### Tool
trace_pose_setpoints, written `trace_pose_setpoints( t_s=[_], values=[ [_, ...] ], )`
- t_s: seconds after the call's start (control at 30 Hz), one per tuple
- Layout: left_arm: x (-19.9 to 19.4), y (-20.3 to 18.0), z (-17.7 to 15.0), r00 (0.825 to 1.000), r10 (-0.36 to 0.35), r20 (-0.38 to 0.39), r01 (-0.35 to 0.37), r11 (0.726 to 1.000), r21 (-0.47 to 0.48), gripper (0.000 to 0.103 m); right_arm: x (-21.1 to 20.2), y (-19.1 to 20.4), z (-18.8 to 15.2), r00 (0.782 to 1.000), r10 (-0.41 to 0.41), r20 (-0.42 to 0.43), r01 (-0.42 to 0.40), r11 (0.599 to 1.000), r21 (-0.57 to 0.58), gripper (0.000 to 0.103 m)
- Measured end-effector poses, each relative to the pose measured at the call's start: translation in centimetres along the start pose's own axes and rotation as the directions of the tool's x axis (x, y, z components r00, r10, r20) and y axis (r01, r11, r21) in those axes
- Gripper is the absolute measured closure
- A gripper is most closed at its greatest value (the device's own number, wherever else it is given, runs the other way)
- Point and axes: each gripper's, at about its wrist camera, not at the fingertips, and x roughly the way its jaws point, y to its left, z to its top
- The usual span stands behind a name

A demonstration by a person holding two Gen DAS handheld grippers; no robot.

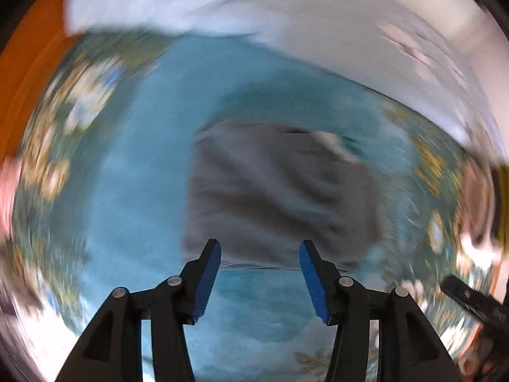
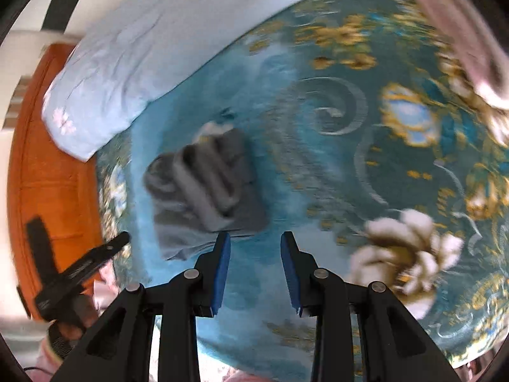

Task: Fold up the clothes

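Observation:
A folded grey garment [image 1: 280,191] lies on the teal flowered bedspread [image 1: 140,165]; the left wrist view is blurred. My left gripper [image 1: 259,248] hangs over the garment's near edge, open, with nothing between its blue pads. In the right wrist view the same grey garment [image 2: 203,184] shows as a folded, bunched bundle left of centre. My right gripper [image 2: 255,238] stands open just beside its near right corner, holding nothing. The left gripper [image 2: 124,238] appears there at the lower left, as a dark finger tip beside the bundle.
A pale blue pillow [image 2: 127,63] lies at the far side of the bed. An orange wooden bed frame [image 2: 47,175] runs along the left. Pink cloth [image 2: 461,31] lies at the upper right. The bedspread [image 2: 381,159] stretches to the right of the garment.

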Motion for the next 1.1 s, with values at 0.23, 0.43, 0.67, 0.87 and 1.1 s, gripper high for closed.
trace_pose_setpoints(
  t_s=[0.23,0.43,0.67,0.87,1.1],
  values=[
    [2.9,6.3,-0.3,0.997,-0.008,-0.078,-0.007,0.982,-0.189,0.048,6.1,5.8,5.2,0.994,-0.009,-0.113,-0.005,0.992,-0.122,0.055],
    [4.5,8.3,0.5,0.994,-0.005,-0.109,-0.018,0.977,-0.211,0.048,11.3,6.4,9.3,0.986,-0.049,-0.159,0.025,0.988,-0.15,0.031],
    [7.8,8.8,1.3,0.985,0.008,-0.17,-0.044,0.977,-0.21,0.048,14.1,7.8,10.5,0.978,-0.059,-0.198,0.009,0.97,-0.242,0.029],
    [9.9,7.7,1.5,0.977,0.005,-0.213,-0.05,0.977,-0.207,0.048,13.3,8.9,10.1,0.985,0.008,-0.17,-0.056,0.96,-0.274,0.03],
    [10.2,7.5,1.6,0.975,0.021,-0.222,-0.065,0.979,-0.191,0.048,14.8,7.0,10.7,0.977,0.02,-0.213,-0.062,0.979,-0.194,0.064]
  ],
)
